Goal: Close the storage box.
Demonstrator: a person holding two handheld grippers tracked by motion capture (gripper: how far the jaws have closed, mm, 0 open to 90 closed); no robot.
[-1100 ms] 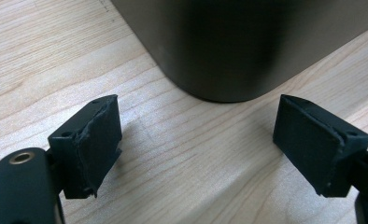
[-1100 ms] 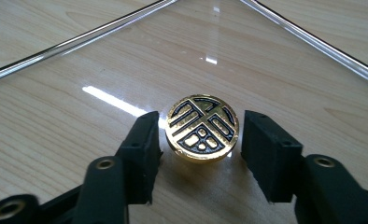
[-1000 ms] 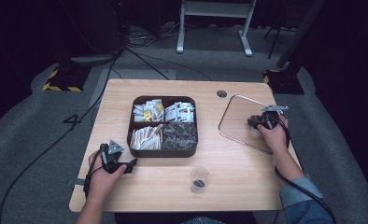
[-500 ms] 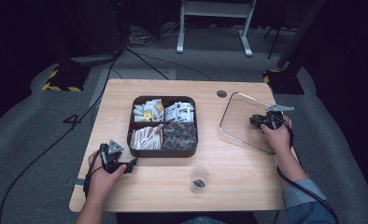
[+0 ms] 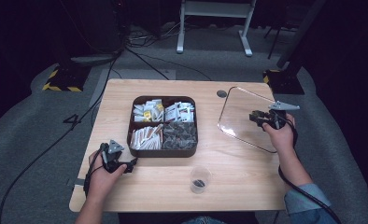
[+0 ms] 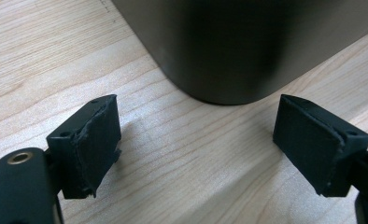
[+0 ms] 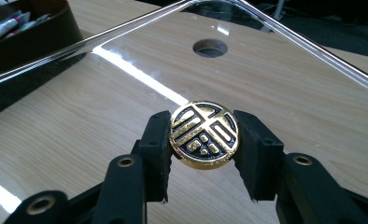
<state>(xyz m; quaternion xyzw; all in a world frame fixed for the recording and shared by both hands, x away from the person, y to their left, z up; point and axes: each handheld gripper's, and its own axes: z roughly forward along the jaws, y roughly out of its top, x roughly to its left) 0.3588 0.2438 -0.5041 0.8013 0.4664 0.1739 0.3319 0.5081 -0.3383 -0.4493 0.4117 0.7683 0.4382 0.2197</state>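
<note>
Lid knob: gold and black round knob on my clear glass lid; a raised gold emblem, like a stylised character, shows on its face, and I read no brand or letters on it.
Right fingers: my right gripper has its two black fingers pressed on either side of the knob, so I am gripping it; the fingers have just been closing a little on it.
Lid place: in the high view the lid sits at the right side of the bench, tilted, with its far edge raised near a round hole in the bench top.
Left fingers: my left gripper has its fingers wide apart with nothing between them, low over bare wood.
Left place: just ahead of those fingers is the rounded corner of the dark tray; in the high view the gripper is at the tray's near left corner.
Tray: four compartments of packets; their print is too small for me to read.
Cup: small clear cup near the bench's front edge, something dark inside.
</note>
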